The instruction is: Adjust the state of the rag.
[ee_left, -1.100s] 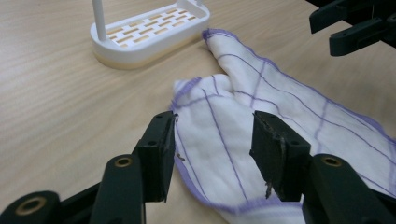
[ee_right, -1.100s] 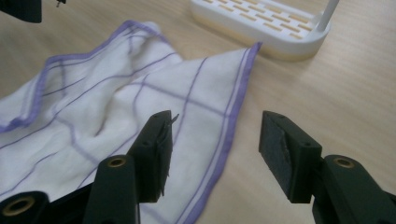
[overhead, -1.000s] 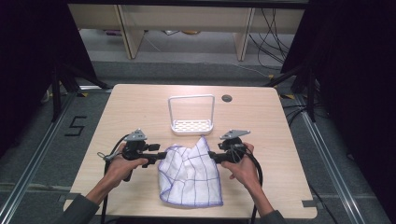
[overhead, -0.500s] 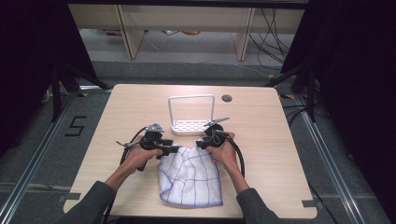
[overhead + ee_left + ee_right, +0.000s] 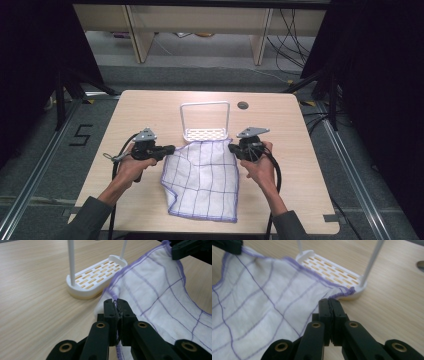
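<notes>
Left gripper [image 5: 167,149] pinches the left top corner of the white cloth with purple grid lines [image 5: 205,175]; right gripper [image 5: 232,149] clamps its right top corner. Cloth stretched between them, far edge beside the white slotted rack [image 5: 205,134], rest lying on the wooden table [image 5: 150,110].

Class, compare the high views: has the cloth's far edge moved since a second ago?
Yes. The cloth has been drawn away from the person, its far edge now reaching the white rack.
</notes>
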{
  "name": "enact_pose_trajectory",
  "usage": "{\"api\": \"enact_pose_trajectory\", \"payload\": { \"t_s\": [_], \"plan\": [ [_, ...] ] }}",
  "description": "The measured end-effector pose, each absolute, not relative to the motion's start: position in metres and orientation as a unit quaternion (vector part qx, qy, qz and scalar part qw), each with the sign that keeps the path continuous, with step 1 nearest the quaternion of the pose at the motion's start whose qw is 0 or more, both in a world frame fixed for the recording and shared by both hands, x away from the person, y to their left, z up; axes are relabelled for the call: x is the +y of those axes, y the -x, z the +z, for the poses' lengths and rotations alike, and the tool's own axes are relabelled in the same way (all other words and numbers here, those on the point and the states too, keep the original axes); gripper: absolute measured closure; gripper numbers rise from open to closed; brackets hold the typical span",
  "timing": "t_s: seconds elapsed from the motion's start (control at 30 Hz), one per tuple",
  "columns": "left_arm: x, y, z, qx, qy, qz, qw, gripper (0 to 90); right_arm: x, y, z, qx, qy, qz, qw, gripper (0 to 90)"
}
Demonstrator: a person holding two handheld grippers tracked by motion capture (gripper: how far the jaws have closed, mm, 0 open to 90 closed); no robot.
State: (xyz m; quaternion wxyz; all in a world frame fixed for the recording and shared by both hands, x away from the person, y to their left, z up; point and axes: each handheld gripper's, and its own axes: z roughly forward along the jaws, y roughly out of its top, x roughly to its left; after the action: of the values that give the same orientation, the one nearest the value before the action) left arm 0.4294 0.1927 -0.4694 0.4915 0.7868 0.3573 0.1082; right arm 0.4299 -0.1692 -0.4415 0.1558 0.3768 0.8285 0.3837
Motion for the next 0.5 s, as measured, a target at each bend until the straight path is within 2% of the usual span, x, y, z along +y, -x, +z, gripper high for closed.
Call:
{"api": "enact_pose_trajectory", "payload": {
  "t_s": [0.1,0.23,0.4,0.5],
  "plan": [
    [0.199,-0.428,-0.483,0.373,-0.787,0.100,0.481,86.0,-0.180,-0.422,-0.448,0.828,-0.388,0.376,0.152,89.4],
    [0.196,-0.435,-0.503,0.387,-0.788,0.089,0.470,85.2,-0.181,-0.432,-0.476,0.835,-0.404,0.349,0.136,88.8],
    [0.196,-0.440,-0.508,0.402,-0.788,0.095,0.458,80.1,-0.176,-0.442,-0.490,0.841,-0.421,0.317,0.125,87.8],
    [0.200,-0.441,-0.508,0.410,-0.784,0.089,0.457,70.7,-0.176,-0.445,-0.493,0.834,-0.432,0.315,0.136,77.8]
  ]
}}
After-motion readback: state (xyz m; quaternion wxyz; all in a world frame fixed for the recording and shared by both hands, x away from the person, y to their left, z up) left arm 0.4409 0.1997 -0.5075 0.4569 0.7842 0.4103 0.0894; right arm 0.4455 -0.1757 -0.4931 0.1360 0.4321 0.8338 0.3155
